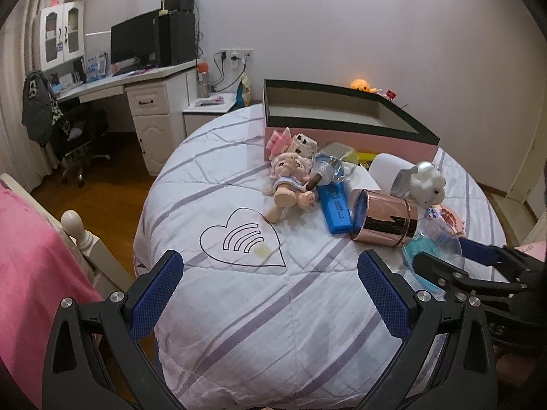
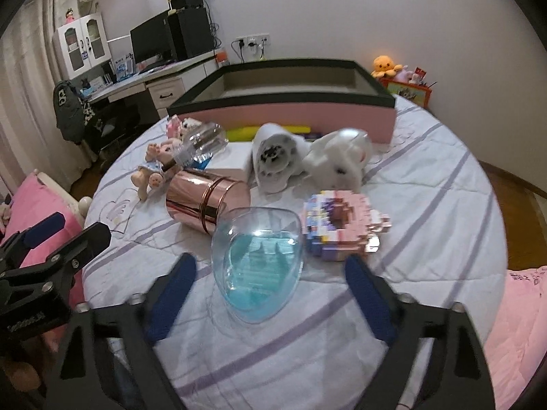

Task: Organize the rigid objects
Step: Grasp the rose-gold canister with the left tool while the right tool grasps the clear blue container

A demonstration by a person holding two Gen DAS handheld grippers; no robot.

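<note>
A heap of objects lies on the quilted bed (image 1: pixel 259 307) before an open pink box with a black rim (image 1: pixel 345 136). My right gripper (image 2: pixel 270 270) is open, its fingers on either side of a clear blue egg-shaped case (image 2: pixel 259 266) lying on the quilt. Behind the case lie a rose-gold tin (image 2: pixel 208 203), a pink brick model (image 2: pixel 342 229), a white cylinder (image 2: pixel 273 160) and a white figurine (image 2: pixel 338 164). My left gripper (image 1: pixel 270 270) is open and empty over bare quilt, left of the tin (image 1: pixel 386 218). A doll (image 1: pixel 290 177) and a blue case (image 1: pixel 335 208) lie by it.
The pink box (image 2: pixel 290 112) stands at the far side of the bed. A desk with a monitor (image 1: pixel 136 41) and a chair (image 1: pixel 78 136) stand at the left. A pink pillow (image 1: pixel 30 273) and a bedpost (image 1: pixel 73 220) are at the near left.
</note>
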